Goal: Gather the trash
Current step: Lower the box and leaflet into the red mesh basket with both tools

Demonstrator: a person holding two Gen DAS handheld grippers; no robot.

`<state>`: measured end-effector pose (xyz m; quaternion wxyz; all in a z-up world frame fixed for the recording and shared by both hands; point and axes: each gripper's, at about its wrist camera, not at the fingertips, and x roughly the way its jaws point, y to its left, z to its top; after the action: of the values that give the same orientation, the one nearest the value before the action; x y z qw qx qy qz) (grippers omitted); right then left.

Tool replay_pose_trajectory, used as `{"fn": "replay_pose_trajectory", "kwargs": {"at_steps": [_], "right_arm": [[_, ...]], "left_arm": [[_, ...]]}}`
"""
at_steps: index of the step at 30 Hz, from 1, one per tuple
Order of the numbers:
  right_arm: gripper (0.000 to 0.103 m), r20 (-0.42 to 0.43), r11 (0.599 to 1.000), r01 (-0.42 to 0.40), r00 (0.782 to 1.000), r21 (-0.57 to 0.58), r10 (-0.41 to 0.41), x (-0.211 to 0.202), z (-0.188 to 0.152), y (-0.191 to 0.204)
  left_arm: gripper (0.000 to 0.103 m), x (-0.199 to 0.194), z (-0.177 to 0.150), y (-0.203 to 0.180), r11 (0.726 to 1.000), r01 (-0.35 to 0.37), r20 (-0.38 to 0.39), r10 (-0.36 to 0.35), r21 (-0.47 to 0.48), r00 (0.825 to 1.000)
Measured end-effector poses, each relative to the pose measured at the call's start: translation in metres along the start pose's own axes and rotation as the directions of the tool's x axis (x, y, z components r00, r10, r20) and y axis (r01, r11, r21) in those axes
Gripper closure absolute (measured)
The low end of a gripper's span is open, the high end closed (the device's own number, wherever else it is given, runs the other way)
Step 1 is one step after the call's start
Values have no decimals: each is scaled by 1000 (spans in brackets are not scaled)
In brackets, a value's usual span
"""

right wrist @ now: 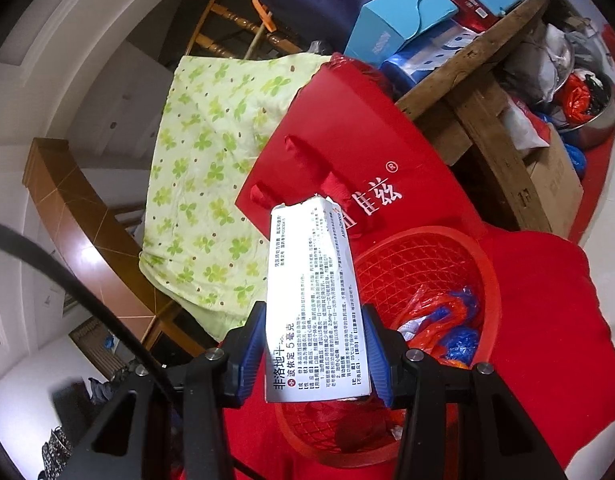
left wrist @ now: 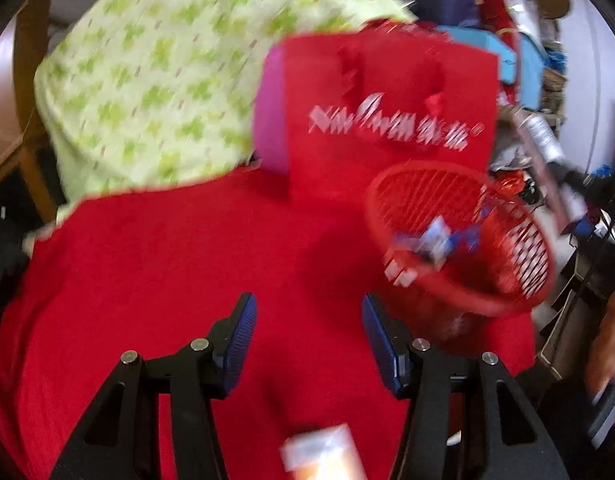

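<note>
Gripping a white medicine box (right wrist: 313, 300) printed with black text, the right gripper (right wrist: 313, 344) is seen with both blue pads (right wrist: 253, 350) pressed against the box's long sides; the box is held upright along the fingers, its torn top end raised. Directly behind and below the box a red mesh basket (right wrist: 487, 264) is seen, resting on a red cloth (right wrist: 547, 320). Inside the basket crumpled orange and blue wrappers (right wrist: 447, 320) are visible. Behind the basket a red paper bag (right wrist: 347, 148) with white lettering is propped against a green clover-print quilt (right wrist: 203, 184).

In the left wrist view, heavily blurred, the left gripper (left wrist: 309, 340) is recorded with its fingers apart and nothing between the blue pads (left wrist: 239, 344); it is held over the red cloth (left wrist: 167, 272). The red mesh basket (left wrist: 467, 296) is noted just to the right of it, with pale and blue scraps (left wrist: 435, 240) inside. A blurred white and orange object (left wrist: 323, 456) is noted at the bottom edge; it cannot be identified. The red paper bag (left wrist: 387, 80) and quilt (left wrist: 147, 80) are seen beyond
</note>
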<state>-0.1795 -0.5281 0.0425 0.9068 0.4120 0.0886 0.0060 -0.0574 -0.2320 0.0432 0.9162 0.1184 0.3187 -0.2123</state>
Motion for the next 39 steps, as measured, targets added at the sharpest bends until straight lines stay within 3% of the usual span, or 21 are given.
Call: {"fn": "replay_pose_trajectory", "kwargs": {"at_steps": [4,7,10,15,20,22,26,31,33,34,39], "right_arm": [[54,-11,1000,-1,1000,-22,0,4,-4,7],[54,-15,997,8,1000,-72,-9,9,-9,19],[54,-19,995,12,1000,-99,-14,12,-12,24],[54,-22,992,25,999,-125,-28,15,-16,29],[54,-31,989,21,999,-144,-25,17,-18,30],[54,-35,989,14,999,-147,-19,18,-18,31],[54,-43,988,4,999,-152,-11,20,-18,32],[54,-45,987,-1,999,-161,-6,21,-20,35],[54,-46,986,-3,999,-169,-5,22,-21,37],[54,-46,985,-2,999,-174,-6,22,-21,38],[54,-43,982,3,999,-191,-11,21,-23,40]], "left_arm": [[45,-1,-33,24,996,15,-85,-23,-92,996],[28,-8,-57,16,993,18,-114,-31,-119,993],[26,-8,-78,-4,990,73,-143,-91,-122,986],[24,-1,-91,-33,993,47,-159,-65,-111,985],[24,18,-103,-50,997,-20,-186,6,-74,983],[24,30,-110,-51,997,-68,-219,58,-39,974],[21,39,-123,-36,995,-53,-259,30,-81,965],[23,30,-124,-23,995,6,-232,-30,-104,972],[29,26,-126,-19,994,30,-228,-53,-101,972],[36,24,-126,-18,992,57,-229,-80,-109,970],[37,15,-127,-15,993,69,-228,-89,-93,970]]}}
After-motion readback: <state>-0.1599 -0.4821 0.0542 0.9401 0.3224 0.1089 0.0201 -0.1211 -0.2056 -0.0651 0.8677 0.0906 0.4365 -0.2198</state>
